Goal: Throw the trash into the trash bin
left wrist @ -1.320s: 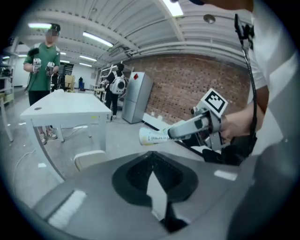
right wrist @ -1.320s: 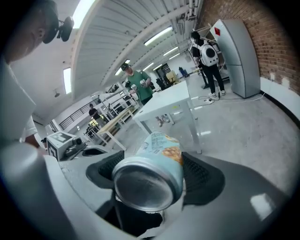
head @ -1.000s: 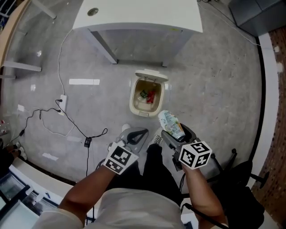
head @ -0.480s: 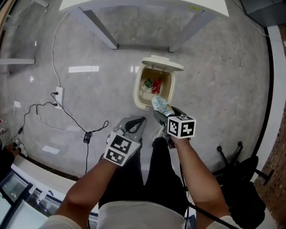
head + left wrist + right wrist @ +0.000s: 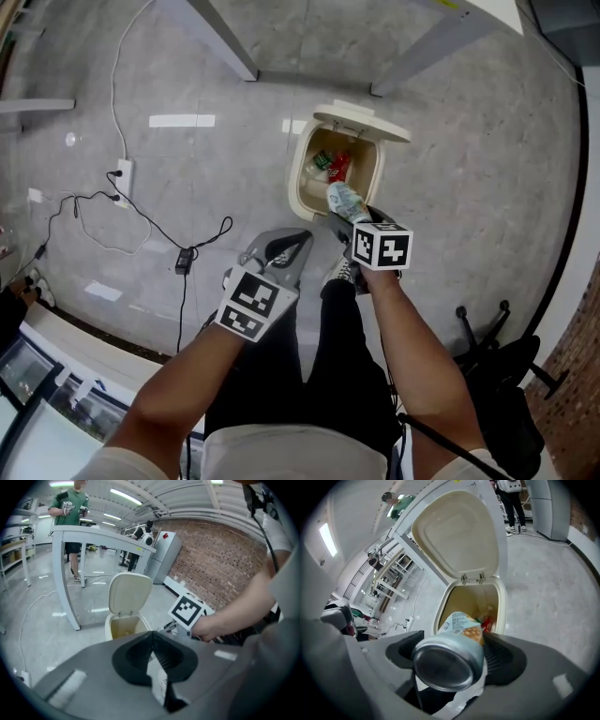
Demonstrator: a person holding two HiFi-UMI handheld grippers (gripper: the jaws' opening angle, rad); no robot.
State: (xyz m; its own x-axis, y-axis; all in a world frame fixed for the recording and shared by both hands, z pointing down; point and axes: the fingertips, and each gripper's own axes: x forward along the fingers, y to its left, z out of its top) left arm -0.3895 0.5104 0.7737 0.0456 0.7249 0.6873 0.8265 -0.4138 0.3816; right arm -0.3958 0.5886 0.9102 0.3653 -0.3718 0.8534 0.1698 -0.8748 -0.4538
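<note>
Against the frame half a second before, the right gripper had carried the pale blue printed metal drink can further up the head view, so that the can's far end now overlapped the near rim and opening of the cream plastic trash bin with its flip lid raised. A second before, the can had lain clearly below the bin with bare floor between them. The bin itself had shifted toward the upper right of centre, and the white table had slid almost out of the top edge, leaving only its slanting white legs. The left gripper had kept its place at lower centre, just left of the right one. In the right gripper view the two dark jaws stood apart by the can's width and were clamped on its sides, the silver base facing the camera and the printed body pointing down into the bin's mouth, where red and green scraps lay at the bottom. In the left gripper view the jaws were pressed together with nothing between them, aimed at the bin from the side. A white power strip with a black cable lay on the grey floor at the left of the head view.
</note>
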